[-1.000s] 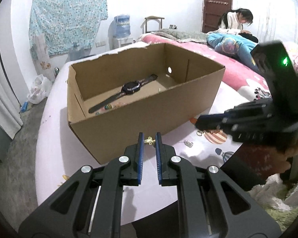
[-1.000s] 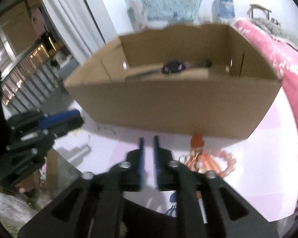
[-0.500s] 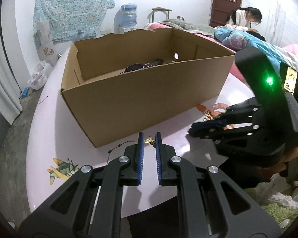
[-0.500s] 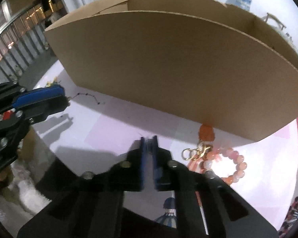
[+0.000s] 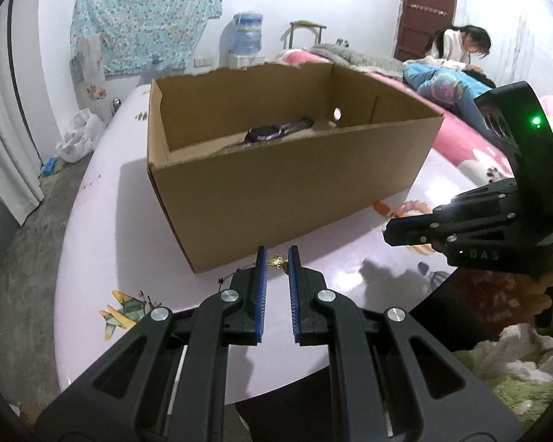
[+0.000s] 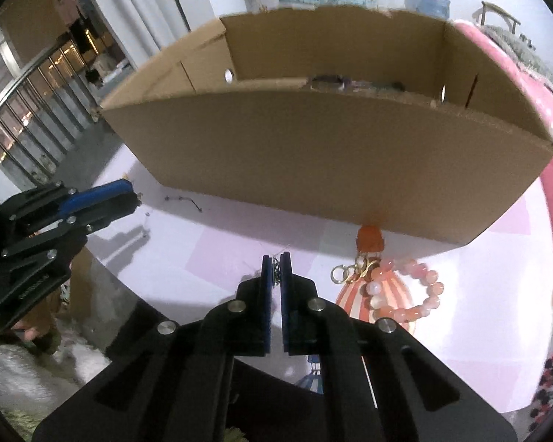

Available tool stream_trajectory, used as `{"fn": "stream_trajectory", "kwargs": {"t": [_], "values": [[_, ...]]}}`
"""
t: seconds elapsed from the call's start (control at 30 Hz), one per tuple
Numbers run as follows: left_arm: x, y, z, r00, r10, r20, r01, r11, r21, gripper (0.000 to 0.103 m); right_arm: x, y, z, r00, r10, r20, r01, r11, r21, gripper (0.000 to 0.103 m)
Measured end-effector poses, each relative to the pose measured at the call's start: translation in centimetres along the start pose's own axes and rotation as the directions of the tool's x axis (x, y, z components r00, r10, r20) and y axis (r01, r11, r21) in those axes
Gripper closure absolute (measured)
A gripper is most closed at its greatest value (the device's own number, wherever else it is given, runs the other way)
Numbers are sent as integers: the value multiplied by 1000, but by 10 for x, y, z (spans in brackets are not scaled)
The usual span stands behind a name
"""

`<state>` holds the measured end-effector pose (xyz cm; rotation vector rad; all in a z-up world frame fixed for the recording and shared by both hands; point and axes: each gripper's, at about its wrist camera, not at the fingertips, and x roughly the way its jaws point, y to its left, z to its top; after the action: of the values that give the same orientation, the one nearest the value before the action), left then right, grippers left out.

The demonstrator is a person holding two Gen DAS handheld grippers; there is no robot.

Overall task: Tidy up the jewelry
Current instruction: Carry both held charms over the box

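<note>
Left wrist: left gripper (image 5: pixel 275 256) jaws narrow, gold charm (image 5: pixel 278 260) between tips, grip unclear; watch (image 5: pixel 267 133) in box (image 5: pixel 276 188) on table (image 5: pixel 103 228) | Right wrist: right gripper (image 6: pixel 275 267) jaws clenched on small trinket (image 6: pixel 276 272); bead bracelet (image 6: pixel 405 287) beside, on table.

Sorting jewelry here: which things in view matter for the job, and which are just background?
Job:
- cardboard box
- watch in the box
- bead bracelet
- gold butterfly charm
- small silver piece pinched in the right gripper

Background:
- water jug
- plastic bag
- hanging cloth
</note>
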<state>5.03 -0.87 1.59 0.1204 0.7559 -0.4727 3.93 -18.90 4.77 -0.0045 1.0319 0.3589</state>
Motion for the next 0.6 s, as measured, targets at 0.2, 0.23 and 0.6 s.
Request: {"fn": "stream_trajectory", "kwargs": {"t": [0.2,0.23,0.6], "values": [[-34,-1,21,995,-46,84,47,999,0,93,-51,-7,15,994,30,101,-27,999,-24,99],[-41,-2,28,993,-55,109,55,998,8,93,-64,-5,22,990,34,136,-29,999,-40,99],[-8,11,96,983,-155,103,158,987,-21,93,-68,-27,110,973,101,210,-89,994,-66,99]]}}
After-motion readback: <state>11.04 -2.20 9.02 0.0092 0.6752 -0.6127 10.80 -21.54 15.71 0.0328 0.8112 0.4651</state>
